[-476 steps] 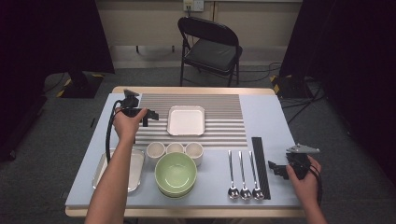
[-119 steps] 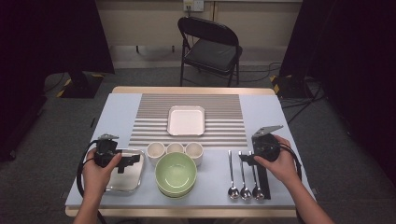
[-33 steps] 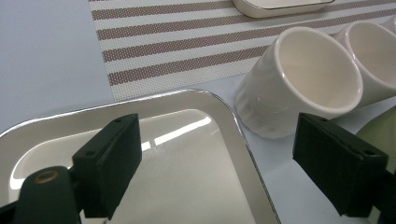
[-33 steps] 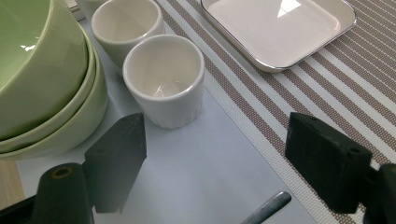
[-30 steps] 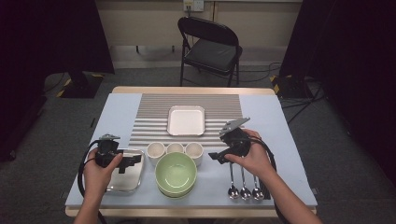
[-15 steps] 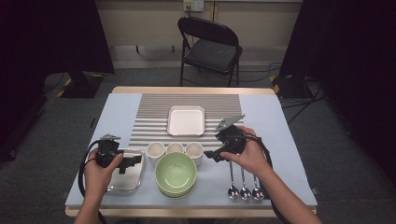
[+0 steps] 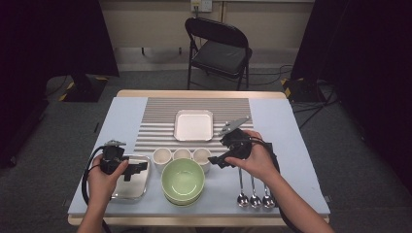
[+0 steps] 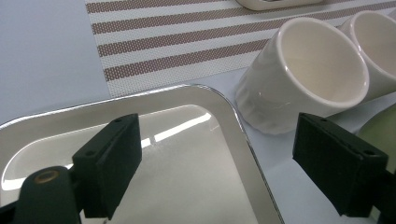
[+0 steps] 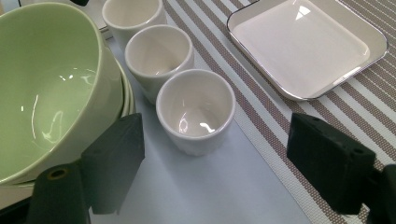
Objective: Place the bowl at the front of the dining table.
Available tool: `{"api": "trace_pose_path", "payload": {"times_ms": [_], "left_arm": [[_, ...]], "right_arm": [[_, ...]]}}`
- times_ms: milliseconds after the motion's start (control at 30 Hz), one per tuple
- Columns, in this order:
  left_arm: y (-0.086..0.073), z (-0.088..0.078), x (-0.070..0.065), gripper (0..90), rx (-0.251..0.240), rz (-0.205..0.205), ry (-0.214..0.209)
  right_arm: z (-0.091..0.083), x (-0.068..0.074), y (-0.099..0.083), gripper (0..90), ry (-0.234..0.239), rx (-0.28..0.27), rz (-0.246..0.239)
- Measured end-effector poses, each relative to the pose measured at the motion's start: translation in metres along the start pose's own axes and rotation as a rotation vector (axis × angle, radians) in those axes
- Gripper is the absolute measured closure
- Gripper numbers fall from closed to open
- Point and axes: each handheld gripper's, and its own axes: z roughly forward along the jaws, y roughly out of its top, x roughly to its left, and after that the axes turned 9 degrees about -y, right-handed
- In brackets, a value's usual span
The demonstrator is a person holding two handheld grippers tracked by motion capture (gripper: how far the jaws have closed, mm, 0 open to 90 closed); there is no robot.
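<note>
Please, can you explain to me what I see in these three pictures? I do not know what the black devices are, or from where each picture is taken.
A person sits at a table and holds a hand-held tool with two black jaws in each hand. The high view looks down from above: the left gripper is over a shiny metal tray, and the right gripper is beside three white cups.

The other two pictures come from small cameras mounted on the tools, looking along their jaws. In the left gripper view, the open jaws stand over the metal tray. In the right gripper view, the open jaws frame the nearest cup.

Also on the table are a stack of green bowls, a white square dish on a striped mat, and three spoons. Neither tool holds anything.
</note>
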Motion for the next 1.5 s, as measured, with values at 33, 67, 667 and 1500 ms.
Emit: {"api": "trace_pose_path", "payload": {"times_ms": [33, 67, 667, 1500], "left_arm": [[0.000, 0.000, 0.000, 15.4, 0.000, 0.000, 0.001], [0.000, 0.000, 0.000, 15.4, 0.000, 0.001, 0.002], [-0.001, 0.002, -0.001, 15.4, 0.002, 0.003, 0.000], [0.000, 0.003, 0.000, 15.4, 0.006, 0.013, 0.003]], "right_arm": [[0.000, 0.000, 0.001, 18.3, 0.000, -0.001, -0.004], [0.000, 0.001, 0.001, 18.3, 0.003, -0.001, -0.001], [0.002, 0.012, 0.013, 18.6, 0.015, -0.001, -0.020], [0.003, 0.027, 0.031, 18.6, 0.043, -0.024, -0.060]]}}
